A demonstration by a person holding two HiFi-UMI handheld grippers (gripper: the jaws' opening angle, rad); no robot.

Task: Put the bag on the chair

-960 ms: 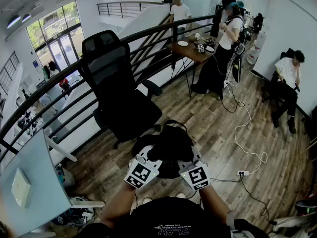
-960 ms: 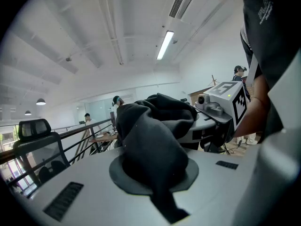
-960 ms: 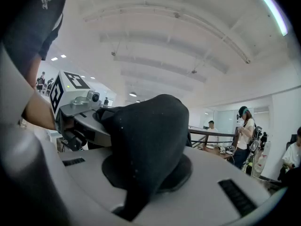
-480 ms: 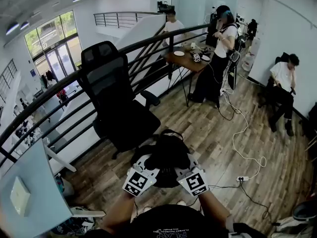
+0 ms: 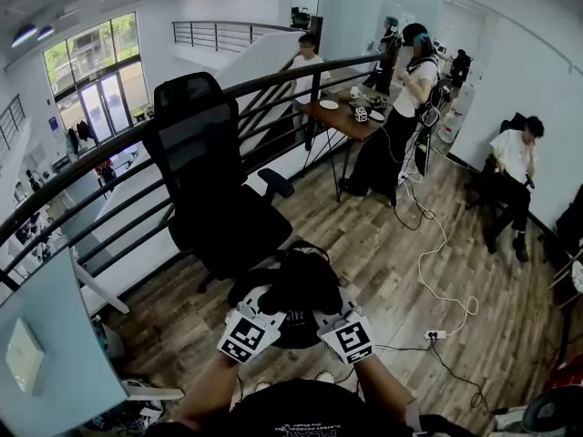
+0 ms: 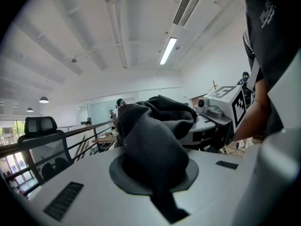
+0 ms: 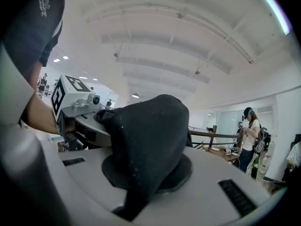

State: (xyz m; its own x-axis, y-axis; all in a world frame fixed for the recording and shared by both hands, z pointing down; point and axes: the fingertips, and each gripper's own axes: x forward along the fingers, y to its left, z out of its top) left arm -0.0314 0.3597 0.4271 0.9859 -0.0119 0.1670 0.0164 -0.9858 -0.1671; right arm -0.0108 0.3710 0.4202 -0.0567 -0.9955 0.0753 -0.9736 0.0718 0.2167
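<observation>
A black fabric bag [image 5: 297, 285] hangs in front of me, held up between both grippers over the wooden floor. My left gripper [image 5: 270, 300] is shut on a fold of the bag [image 6: 155, 140]. My right gripper [image 5: 328, 302] is shut on another fold [image 7: 150, 135]. The two grippers sit close side by side, and each shows in the other's view. The black office chair [image 5: 214, 180] stands just ahead and to the left, its seat [image 5: 244, 230] facing me. The bag is just short of the seat's front edge and does not touch it.
A dark railing [image 5: 109, 153] runs behind the chair, with a drop beyond it. A wooden table [image 5: 351, 116] with people around it stands further back. A white cable [image 5: 437, 271] lies on the floor at right. A seated person [image 5: 510, 171] is far right, a pale panel [image 5: 46, 335] at near left.
The chair has come slightly closer and the grippers with the bag sit lower in the head view. Both grips on the bag are unchanged.
</observation>
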